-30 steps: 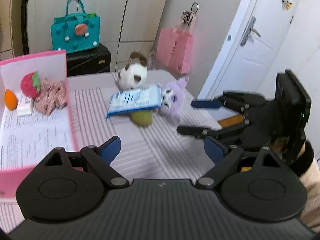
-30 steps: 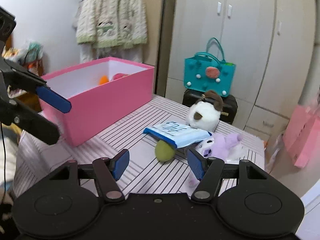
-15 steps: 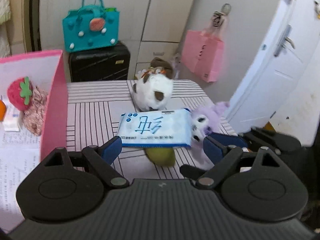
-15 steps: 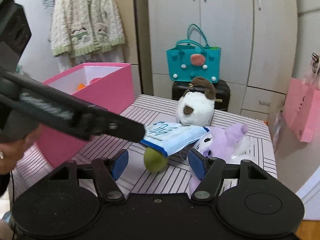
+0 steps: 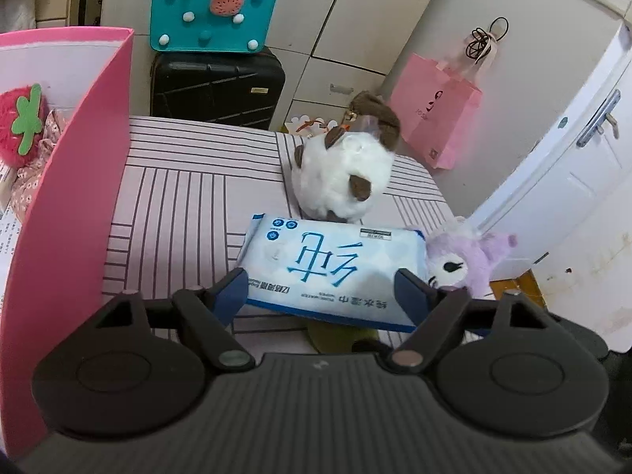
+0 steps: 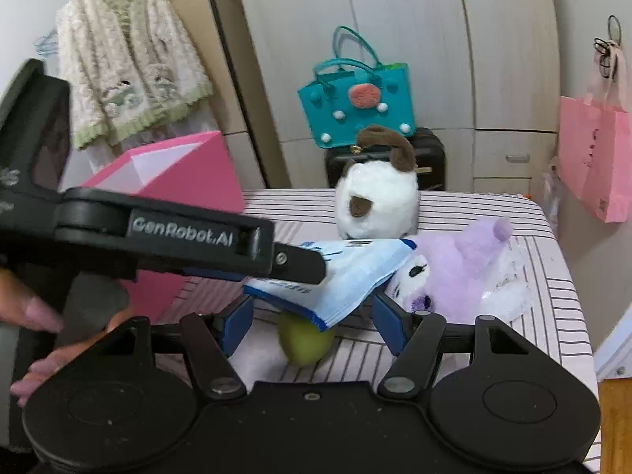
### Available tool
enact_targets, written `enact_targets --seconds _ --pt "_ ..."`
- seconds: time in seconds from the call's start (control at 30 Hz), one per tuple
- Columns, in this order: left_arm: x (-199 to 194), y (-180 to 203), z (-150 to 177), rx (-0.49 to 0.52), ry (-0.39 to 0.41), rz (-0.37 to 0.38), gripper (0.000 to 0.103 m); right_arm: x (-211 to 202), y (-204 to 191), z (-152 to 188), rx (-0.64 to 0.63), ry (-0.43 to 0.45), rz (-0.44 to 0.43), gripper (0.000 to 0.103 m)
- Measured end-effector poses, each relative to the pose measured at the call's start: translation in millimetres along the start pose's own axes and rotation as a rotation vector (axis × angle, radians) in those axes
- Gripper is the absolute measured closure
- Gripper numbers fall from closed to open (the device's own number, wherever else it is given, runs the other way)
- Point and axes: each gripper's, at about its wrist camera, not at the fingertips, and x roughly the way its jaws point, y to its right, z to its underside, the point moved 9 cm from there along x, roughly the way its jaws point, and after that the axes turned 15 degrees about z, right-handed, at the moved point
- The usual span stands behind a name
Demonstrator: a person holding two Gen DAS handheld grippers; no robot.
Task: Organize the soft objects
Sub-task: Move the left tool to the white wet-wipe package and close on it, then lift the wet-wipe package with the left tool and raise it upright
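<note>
A blue-and-white wipes pack (image 5: 331, 268) (image 6: 339, 280) lies propped on a green soft ball (image 6: 304, 341) (image 5: 339, 335) on the striped table. My left gripper (image 5: 322, 292) is open, its fingers on either side of the pack's near edge. In the right wrist view one left finger (image 6: 237, 249) reaches across over the pack. My right gripper (image 6: 312, 318) is open and empty, just short of the ball. A white-and-brown plush (image 5: 347, 181) (image 6: 375, 201) and a purple plush (image 5: 466, 256) (image 6: 462, 268) sit beside the pack.
An open pink box (image 5: 79, 181) (image 6: 185, 181) stands at the left with a strawberry plush (image 5: 19, 126) and a floral cloth (image 5: 31, 173) inside. Behind the table are a black suitcase (image 5: 217, 83), a teal bag (image 5: 213, 12) and a pink paper bag (image 5: 438, 114).
My left gripper has moved forward and down to the wipes pack, and now straddles its near edge. My right gripper has come closer to the ball and the plush toys.
</note>
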Motion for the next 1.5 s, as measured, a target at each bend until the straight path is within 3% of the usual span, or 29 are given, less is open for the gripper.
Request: enact_targets --seconds 0.17,0.5,0.6,0.7,0.97,1.07,1.27,1.5 --pt "0.8 -1.5 2.7 0.021 -0.001 -0.011 0.045 11.1 5.7 0.1 0.067 -0.016 0.02 0.033" --pt "-2.5 -9.3 2.9 0.011 0.002 -0.032 0.053 -1.2 6.6 -0.1 0.077 0.004 0.003 0.033" --pt "-3.5 -13.4 2.1 -0.004 0.014 -0.046 0.067 -4.6 11.6 -0.5 0.092 0.008 -0.018 0.046" --pt "-3.3 -14.0 2.1 0.003 0.019 -0.058 0.069 -4.2 17.8 0.0 0.109 -0.004 -0.011 0.056" --pt "-3.0 -15.3 3.4 -0.005 0.015 -0.046 0.069 18.7 22.4 -2.9 0.213 -0.055 -0.012 0.058" --pt "-3.5 -15.6 3.9 -0.008 0.013 -0.049 0.069 18.3 22.3 -3.6 0.24 -0.034 -0.031 0.075" --pt "-5.6 -15.9 7.4 -0.004 0.012 -0.048 0.058 -3.6 26.2 -2.7 0.15 0.033 0.019 0.083" --pt "-7.0 -7.6 10.8 -0.035 -0.004 0.047 0.05 -18.5 40.9 1.8 0.149 -0.01 -0.018 0.086"
